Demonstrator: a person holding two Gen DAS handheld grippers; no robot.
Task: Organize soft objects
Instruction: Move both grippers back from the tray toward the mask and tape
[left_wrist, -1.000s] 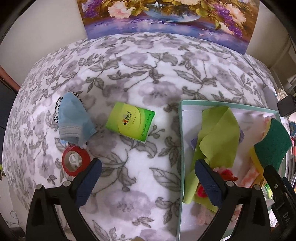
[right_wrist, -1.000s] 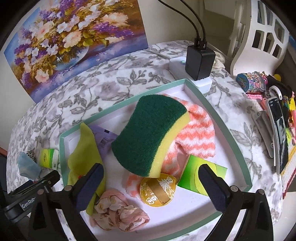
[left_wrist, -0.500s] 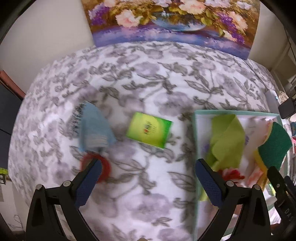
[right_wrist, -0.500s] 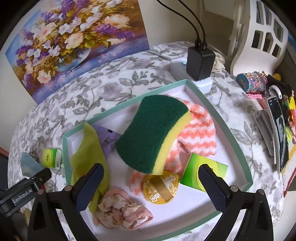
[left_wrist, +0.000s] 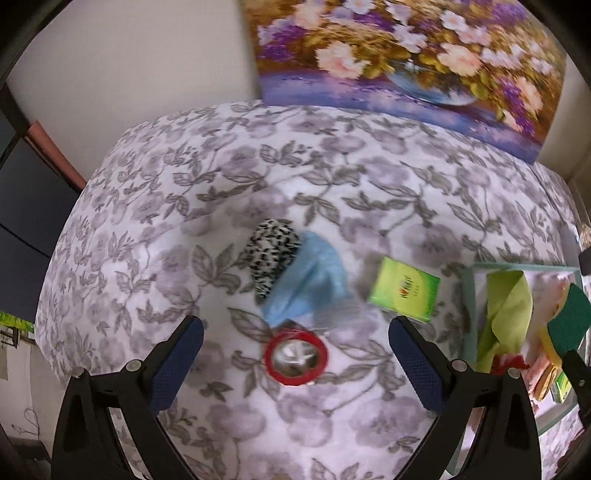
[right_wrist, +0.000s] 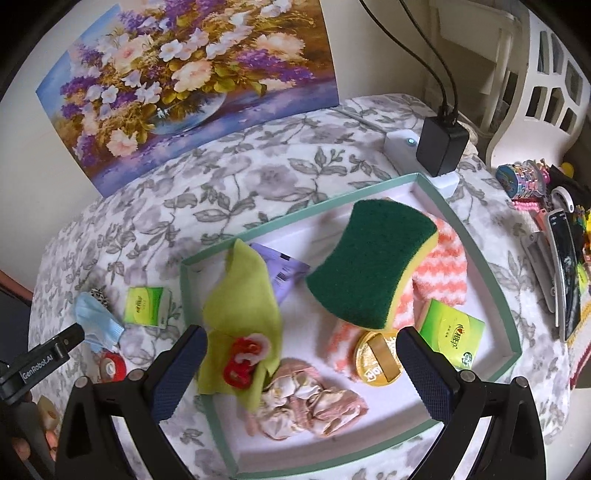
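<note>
The left claw, spread wide and holding nothing, has swung left off the tray within 1 second. Now the red tape roll sits between its fingers, the blue sock just beyond, so a pickup looks next. The right claw hangs released over the tray.

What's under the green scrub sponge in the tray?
The sponge leans on an orange-and-white striped fuzzy cloth in the tray. A gold round tin peeks out below. Anything else beneath is covered.
</note>
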